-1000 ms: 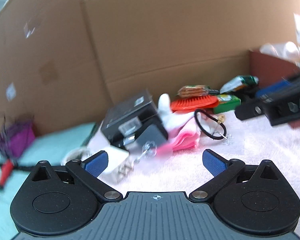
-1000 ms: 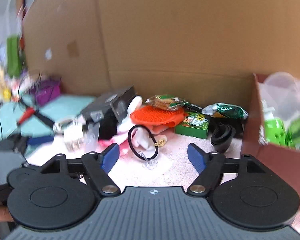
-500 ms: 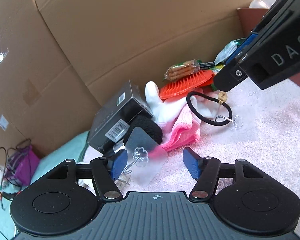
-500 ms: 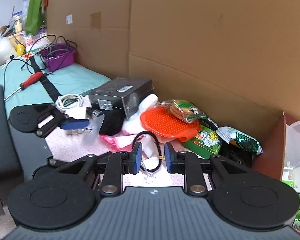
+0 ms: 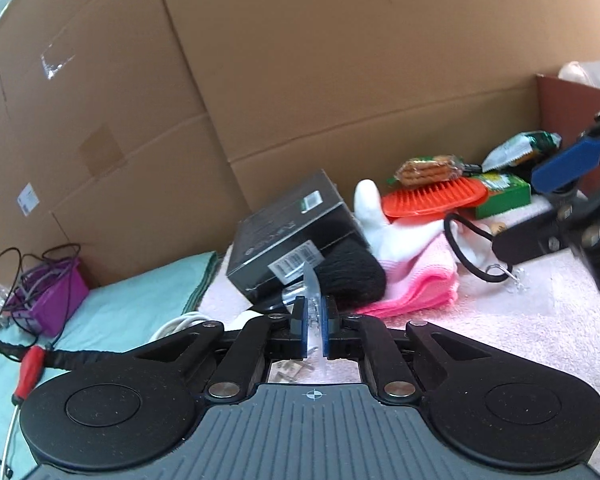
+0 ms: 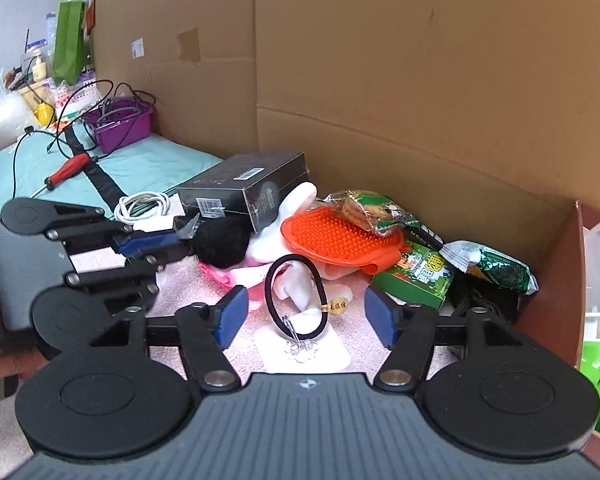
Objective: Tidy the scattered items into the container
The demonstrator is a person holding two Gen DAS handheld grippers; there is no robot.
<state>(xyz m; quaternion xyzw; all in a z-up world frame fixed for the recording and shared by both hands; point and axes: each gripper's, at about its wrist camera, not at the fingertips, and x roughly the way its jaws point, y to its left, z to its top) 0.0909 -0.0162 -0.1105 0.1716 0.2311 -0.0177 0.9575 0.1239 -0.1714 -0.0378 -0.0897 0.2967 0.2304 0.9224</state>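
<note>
Between the blue pads of my left gripper [image 5: 315,330] I have a thin clear plastic packet [image 5: 313,292] pinched edge-on, the pads drawn in until only the sheet parts them. It sticks up just in front of a black fuzzy ball [image 5: 352,278] and a black box [image 5: 290,236] lying on the pink towel [image 5: 520,332] that covers the desk.

My right gripper [image 6: 306,318] stands wide open and holds nothing. Between its pads, on the towel, lie a black hair tie [image 6: 296,296] with a small gold tag and, just nearer me, a second clear packet [image 6: 304,350] with a transparent hook on it; I cannot tell whether the tie touches the hook.

Behind them sit a white glove [image 5: 384,224] on folded pink cloth [image 5: 420,284], an orange bristled scrubber [image 6: 340,240], a biscuit pack [image 6: 366,206] resting on the scrubber, a green box [image 6: 416,276] and a green-and-white snack bag [image 6: 496,266].

At the far right edge is the brown container [image 6: 556,280], its wall close to the snack bag, with green and clear plastic things inside. A tall cardboard wall [image 6: 380,80] backs the whole heap.
</note>
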